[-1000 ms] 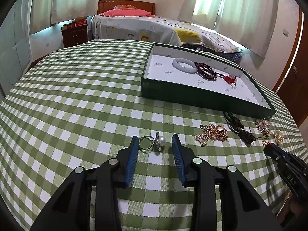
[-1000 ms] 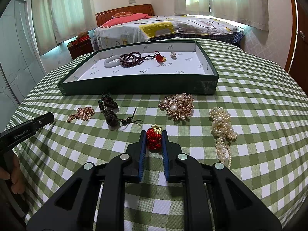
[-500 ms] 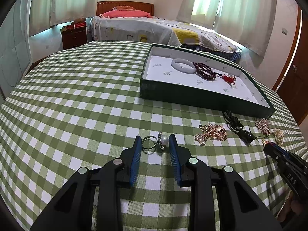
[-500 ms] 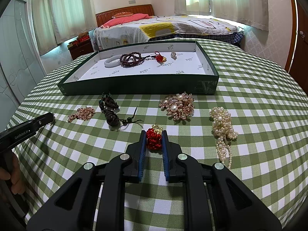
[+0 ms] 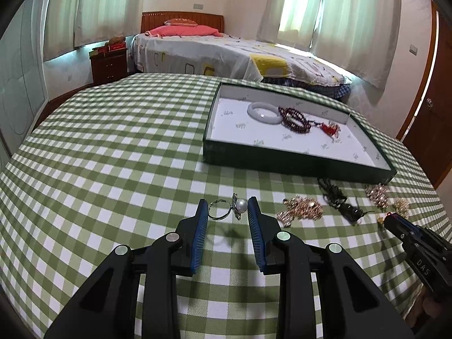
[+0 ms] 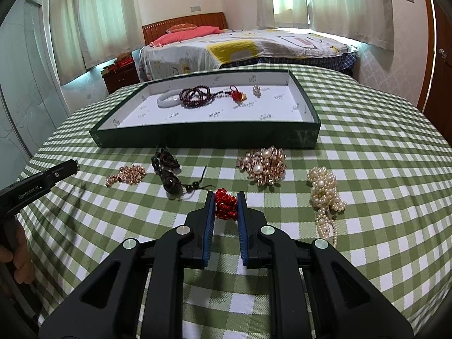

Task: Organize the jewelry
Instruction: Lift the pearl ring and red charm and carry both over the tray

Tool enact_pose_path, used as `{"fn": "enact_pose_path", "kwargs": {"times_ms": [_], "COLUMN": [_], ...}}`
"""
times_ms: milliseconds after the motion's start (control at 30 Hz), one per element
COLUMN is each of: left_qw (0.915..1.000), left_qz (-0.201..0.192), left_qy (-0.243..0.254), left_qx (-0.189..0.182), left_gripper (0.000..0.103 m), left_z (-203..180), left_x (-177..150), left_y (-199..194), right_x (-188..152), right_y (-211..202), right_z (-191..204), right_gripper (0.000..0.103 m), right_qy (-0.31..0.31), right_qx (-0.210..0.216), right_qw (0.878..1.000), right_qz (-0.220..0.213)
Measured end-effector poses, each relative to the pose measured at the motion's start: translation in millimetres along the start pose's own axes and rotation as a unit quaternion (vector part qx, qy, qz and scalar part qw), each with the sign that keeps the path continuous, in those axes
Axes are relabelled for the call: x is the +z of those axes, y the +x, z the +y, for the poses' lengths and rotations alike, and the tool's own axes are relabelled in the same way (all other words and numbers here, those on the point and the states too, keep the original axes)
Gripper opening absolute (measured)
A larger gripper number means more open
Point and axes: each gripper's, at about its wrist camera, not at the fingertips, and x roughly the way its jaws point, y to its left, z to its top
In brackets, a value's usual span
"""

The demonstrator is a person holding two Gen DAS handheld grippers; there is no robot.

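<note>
My left tongs (image 5: 227,209) pinch the pearl ring (image 5: 226,210): band against the left pad, pearl against the right, so its long axis runs crosswise between the pads. It sits off the checked tablecloth (image 5: 113,155), its shadow below it, on the near side of the green tray (image 5: 293,161) and to that tray's left.

My right tongs (image 6: 225,204) are pressed onto the red knot charm (image 6: 225,204), near side of the tray, opposite the middle of its front wall. Charm's lower part is hidden between the pads; cannot tell which way it points.

Inside the tray: white bangle (image 5: 264,113) toward the far left, dark bead strand (image 5: 293,117) just right of it, lying along the tray's length, red tassel end pointing right.

In front of the tray, left to right: gold chain cluster (image 6: 125,175), dark cord beads (image 6: 169,172), pearl-and-gold brooch (image 6: 262,166), pearl string (image 6: 325,195) with its long axis toward me. Small item at the tray's far wall too small to identify.
</note>
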Motion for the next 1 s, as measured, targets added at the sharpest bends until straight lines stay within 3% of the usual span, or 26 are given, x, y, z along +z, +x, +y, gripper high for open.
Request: {"fn": "enact_pose_path", "kwargs": {"times_ms": [433,1000], "left_qw": [0.9992,0.9953], "left_qz": [-0.030,-0.084], "left_qy": [-0.001,0.001], "left_qx": [-0.024,-0.046], "left_gripper": [0.030,0.030], "left_z": [-11,-29], "left_x": [20,76], "left_y": [-22,-28], "right_x": [21,87], "right_y": [-30,-38], "right_z": [5,9], "right_gripper": [0.015,0.015], "right_qy": [-0.004,-0.015], "right_qx": [0.010,0.026], "right_qw": [0.999,0.993], "right_qz": [-0.048,-0.117]}}
